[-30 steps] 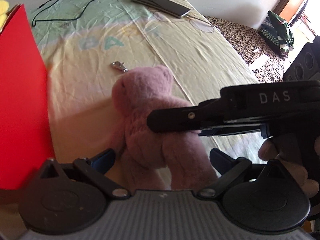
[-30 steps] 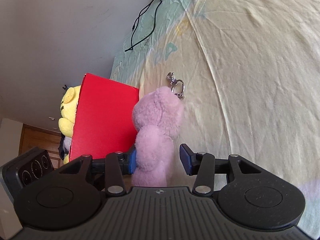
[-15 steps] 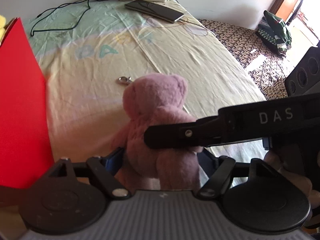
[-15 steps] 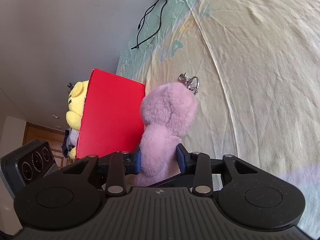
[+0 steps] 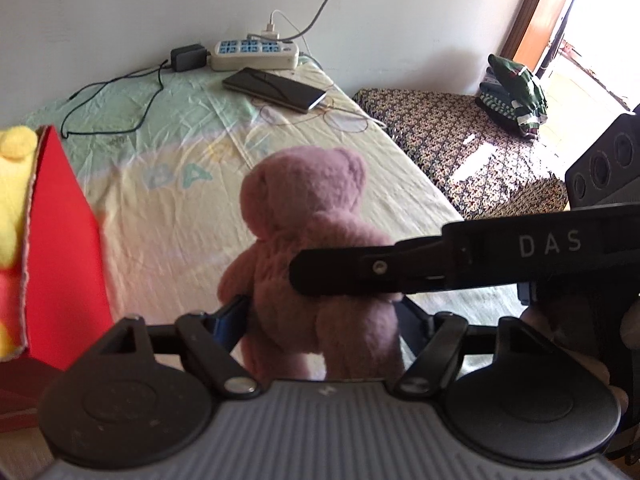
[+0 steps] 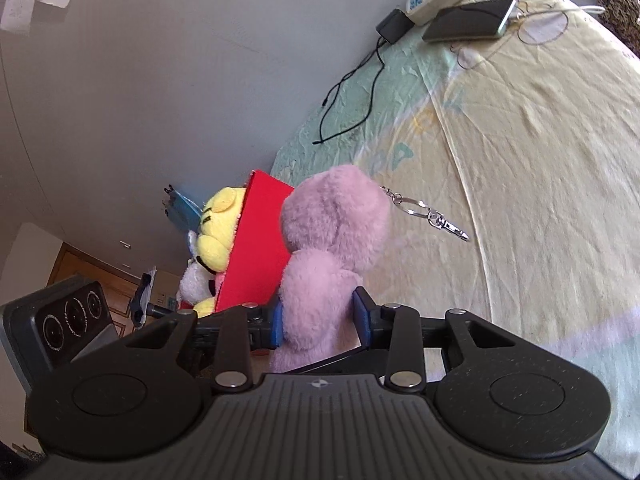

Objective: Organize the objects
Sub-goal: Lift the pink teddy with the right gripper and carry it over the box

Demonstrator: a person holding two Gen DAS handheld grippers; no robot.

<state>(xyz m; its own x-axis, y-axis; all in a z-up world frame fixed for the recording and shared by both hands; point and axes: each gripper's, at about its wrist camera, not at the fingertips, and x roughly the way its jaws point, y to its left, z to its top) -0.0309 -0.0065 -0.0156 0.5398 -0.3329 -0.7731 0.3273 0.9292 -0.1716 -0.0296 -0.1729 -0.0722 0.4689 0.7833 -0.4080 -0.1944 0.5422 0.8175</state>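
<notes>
The pink plush bear [image 6: 332, 256] hung above the bed, right of the red box [image 6: 256, 248], clamped by the right gripper [image 6: 320, 322] and left gripper [image 5: 320, 316]. Soft and light, it seemed best pinched mid-body.

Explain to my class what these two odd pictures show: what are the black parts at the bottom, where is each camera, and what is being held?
No robot here: a person holds a two-finger grasping tool in each hand, and each carries a wide-angle camera looking along its fingers. The black shapes at the bottom are the tools themselves.

From the left wrist, the left tool sits around the lower body of a pink teddy bear; how firmly it grips is unclear. The right tool's finger crosses from the side.

From the right wrist, the right tool squeezes the same bear, whose keyring dangles.

Beside it stands a red box already holding a yellow plush toy. On the bed sheet lie a phone, a power strip and a black cable.
</notes>
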